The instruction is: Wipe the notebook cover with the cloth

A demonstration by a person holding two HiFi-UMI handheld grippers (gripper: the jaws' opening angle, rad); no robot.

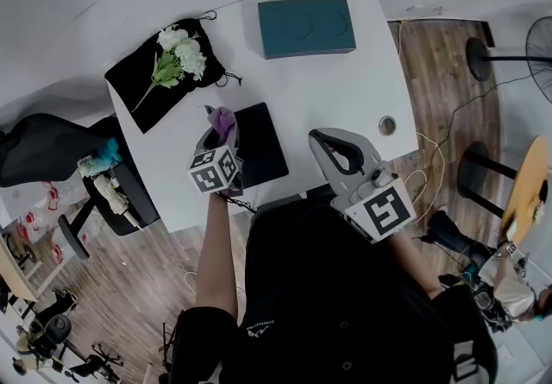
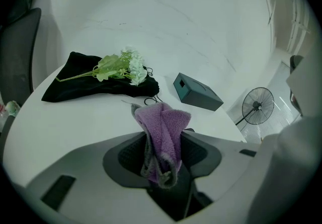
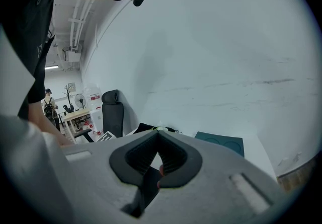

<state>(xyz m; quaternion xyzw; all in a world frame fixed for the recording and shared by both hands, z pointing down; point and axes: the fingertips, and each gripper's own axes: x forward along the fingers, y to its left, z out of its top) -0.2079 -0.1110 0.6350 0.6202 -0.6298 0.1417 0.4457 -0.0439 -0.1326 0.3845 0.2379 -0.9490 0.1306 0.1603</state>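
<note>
A black notebook (image 1: pixel 261 146) lies flat on the white table (image 1: pixel 328 89), near the front edge. My left gripper (image 1: pixel 217 126) hovers at the notebook's left edge, shut on a bunched purple cloth (image 1: pixel 222 121). In the left gripper view the cloth (image 2: pixel 162 137) hangs pinched between the jaws, and the gripper body hides the notebook. My right gripper (image 1: pixel 321 140) is held to the right of the notebook, jaws closed together with nothing in them. In the right gripper view the jaw tips (image 3: pixel 158 135) meet and point toward the wall.
A teal box (image 1: pixel 306 27) sits at the table's far side. A black bag (image 1: pixel 147 80) with white flowers (image 1: pixel 183 53) lies at the far left. A cable hole (image 1: pixel 387 125) is near the right edge. An office chair (image 1: pixel 103 188) stands left; a fan (image 2: pixel 257 105) stands on the floor.
</note>
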